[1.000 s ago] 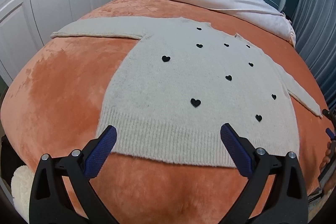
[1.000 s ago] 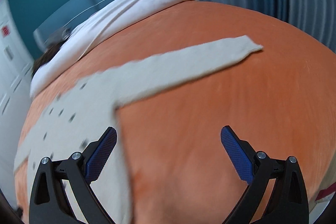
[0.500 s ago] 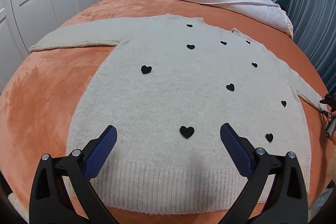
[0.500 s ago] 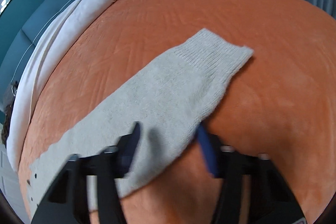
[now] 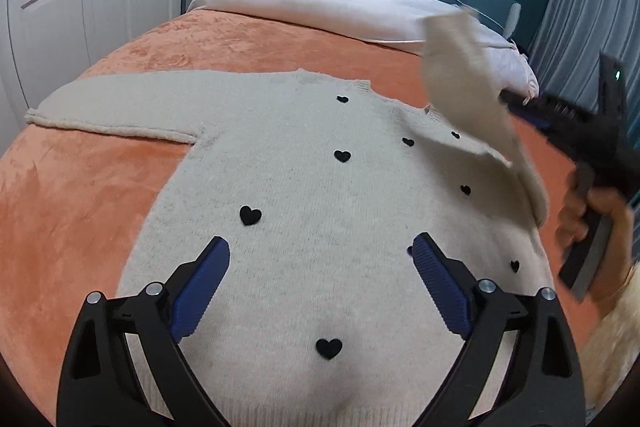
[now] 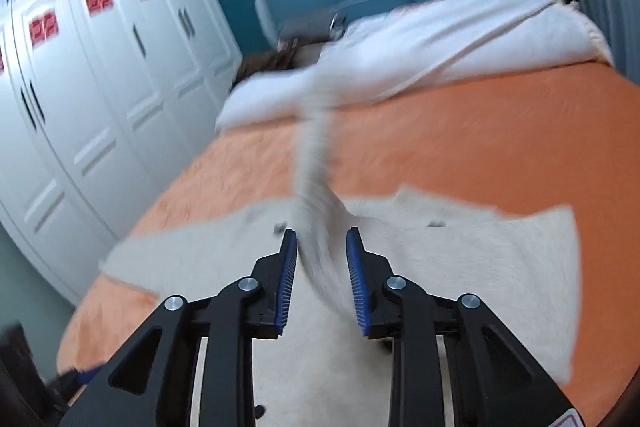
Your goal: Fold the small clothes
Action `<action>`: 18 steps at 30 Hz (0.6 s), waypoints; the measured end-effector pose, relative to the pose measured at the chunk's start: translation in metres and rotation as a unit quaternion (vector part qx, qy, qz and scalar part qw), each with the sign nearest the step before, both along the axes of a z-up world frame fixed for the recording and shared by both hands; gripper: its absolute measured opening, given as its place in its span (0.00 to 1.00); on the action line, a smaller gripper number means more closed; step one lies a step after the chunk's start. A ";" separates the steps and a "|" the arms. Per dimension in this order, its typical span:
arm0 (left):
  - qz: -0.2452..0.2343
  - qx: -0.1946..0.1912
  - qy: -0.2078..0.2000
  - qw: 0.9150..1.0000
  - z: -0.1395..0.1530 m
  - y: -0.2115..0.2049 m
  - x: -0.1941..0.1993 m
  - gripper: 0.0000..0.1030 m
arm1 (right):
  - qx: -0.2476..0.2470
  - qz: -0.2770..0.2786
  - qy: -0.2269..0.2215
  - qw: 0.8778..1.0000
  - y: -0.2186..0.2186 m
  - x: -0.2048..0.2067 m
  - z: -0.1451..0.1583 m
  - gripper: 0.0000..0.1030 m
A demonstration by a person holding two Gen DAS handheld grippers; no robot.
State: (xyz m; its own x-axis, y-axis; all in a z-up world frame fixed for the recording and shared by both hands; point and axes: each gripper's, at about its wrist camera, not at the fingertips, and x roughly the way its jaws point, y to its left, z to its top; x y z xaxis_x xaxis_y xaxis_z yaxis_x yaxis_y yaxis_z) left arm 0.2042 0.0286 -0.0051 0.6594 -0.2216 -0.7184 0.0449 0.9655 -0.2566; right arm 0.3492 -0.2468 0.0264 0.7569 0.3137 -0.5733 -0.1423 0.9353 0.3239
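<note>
Now the right sleeve is carried across the sweater body.

Left wrist view: the left claw (image 5: 320, 295) stands wide open and empty above the sweater (image 5: 320, 195), whose long axis runs straight ahead; the right claw (image 5: 520, 109) is seen ahead to the right, pinching the lifted sleeve (image 5: 460, 83). Right wrist view: the sleeve (image 6: 316, 187) is clamped between narrowed jaws just closed onto it, the bed (image 6: 480, 131) beyond.

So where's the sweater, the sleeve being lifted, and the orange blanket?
sweater (image 5: 320, 267), left wrist view, on its front between the hearts.
sleeve (image 5: 460, 91), left wrist view, on the raised part.
blanket (image 5: 80, 211), left wrist view, on a bare patch beside the sweater.
</note>
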 end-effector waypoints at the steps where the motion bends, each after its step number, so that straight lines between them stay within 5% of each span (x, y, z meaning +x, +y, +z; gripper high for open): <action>1: -0.004 -0.015 0.009 1.000 -0.002 0.001 0.009 0.90 | -0.001 -0.002 0.013 1.000 0.010 -0.002 -0.015 0.24; 9: 0.001 -0.130 0.051 0.990 -0.021 -0.001 0.106 0.90 | 0.094 -0.125 0.078 0.985 -0.073 -0.067 -0.071 0.41; 16: 0.050 -0.144 0.111 0.982 -0.064 -0.032 0.213 0.86 | 0.156 -0.184 0.102 0.965 -0.126 -0.078 -0.096 0.48; 18: 0.066 -0.131 0.120 0.982 -0.072 -0.038 0.228 0.71 | 0.159 -0.184 0.102 0.964 -0.126 -0.076 -0.102 0.49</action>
State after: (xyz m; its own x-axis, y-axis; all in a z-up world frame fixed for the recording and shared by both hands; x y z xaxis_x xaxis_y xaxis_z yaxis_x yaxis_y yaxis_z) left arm 0.4318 -0.0089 -0.0769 0.5141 -0.3436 -0.7859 -0.1681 0.8581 -0.4851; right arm 0.2732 -0.3727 -0.0752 0.7325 0.2294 -0.6410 0.2781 0.7585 0.5893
